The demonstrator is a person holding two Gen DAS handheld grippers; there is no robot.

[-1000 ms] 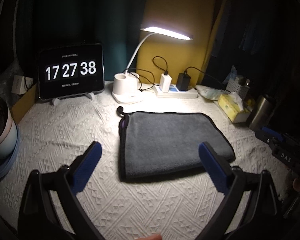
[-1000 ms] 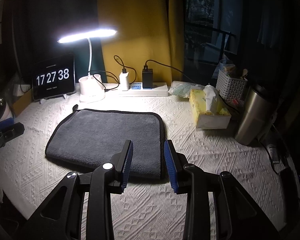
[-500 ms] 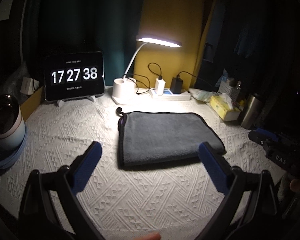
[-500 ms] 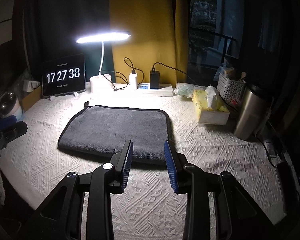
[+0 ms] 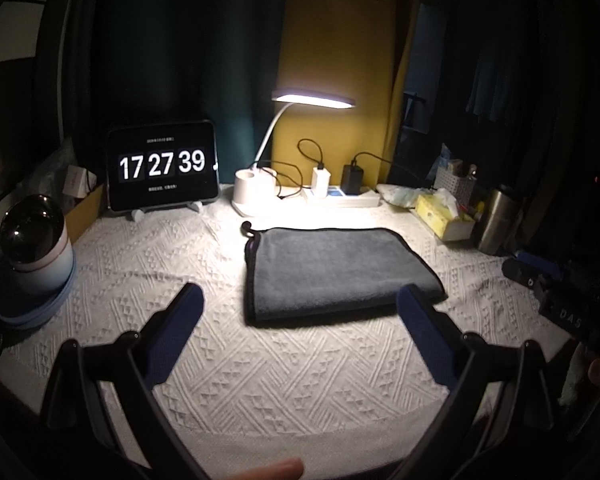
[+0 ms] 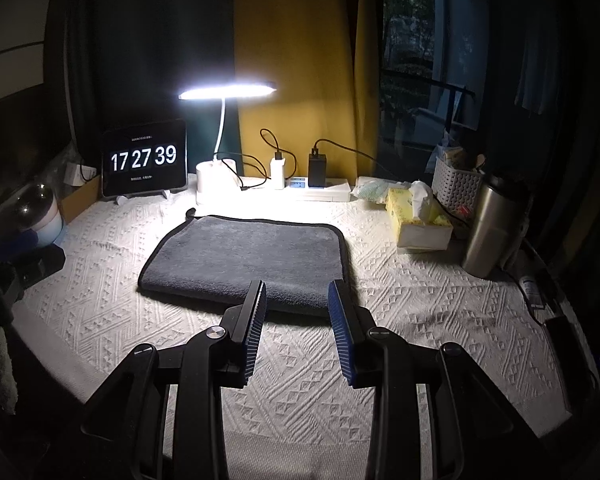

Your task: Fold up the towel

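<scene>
Clock (image 5: 162, 165) now 17 27 39, claws farther from towel (image 5: 336, 272)

A table under a white knitted cloth (image 6: 400, 312) carries everything. The folded grey towel (image 6: 244, 258) lies flat at its middle. Behind the towel stand the lit desk lamp (image 6: 214, 178) and a white power strip (image 6: 320, 192); behind and to its left, a tablet clock (image 6: 145, 162). To the towel's right sit a yellow tissue box (image 6: 418, 222), a steel flask (image 6: 490, 228) and a white basket (image 6: 458, 186).
</scene>
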